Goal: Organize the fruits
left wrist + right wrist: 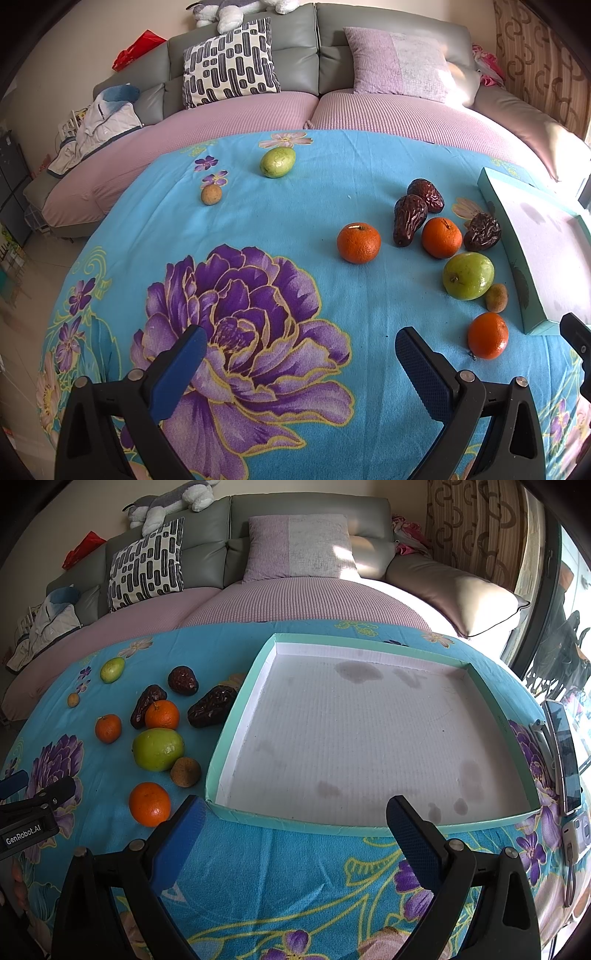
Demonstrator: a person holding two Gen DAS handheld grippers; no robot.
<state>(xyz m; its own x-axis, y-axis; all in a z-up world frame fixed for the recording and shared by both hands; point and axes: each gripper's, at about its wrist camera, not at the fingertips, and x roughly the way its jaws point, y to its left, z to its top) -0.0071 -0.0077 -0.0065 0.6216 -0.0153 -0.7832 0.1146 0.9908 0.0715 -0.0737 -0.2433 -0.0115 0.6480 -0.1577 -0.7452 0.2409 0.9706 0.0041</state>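
One shallow tray (373,642) with a mint-green rim and a stained white floor sits on the right of the table, and nothing lies in it. All the fruit is out on the cloth to its left: three oranges (358,243), three dark wrinkled dates (409,220), a big green fruit (468,275) and a small brown one (496,297) clustered just beside the tray's left wall, with a second green fruit (277,162) and another small brown one (211,194) well apart at the far left. Both tools hang over the near edge with nothing in them: the left gripper (301,354) has its blue pads spread wide above the big purple flower, and the right gripper (295,821) stands just as wide before the tray's near rim. A turquoise floral cloth (258,221) covers the table. Beyond it runs a grey sofa (306,506) with pink seat covers, a patterned cushion (231,62) and a lilac one (299,546). A phone (565,753) lies at the far right edge.
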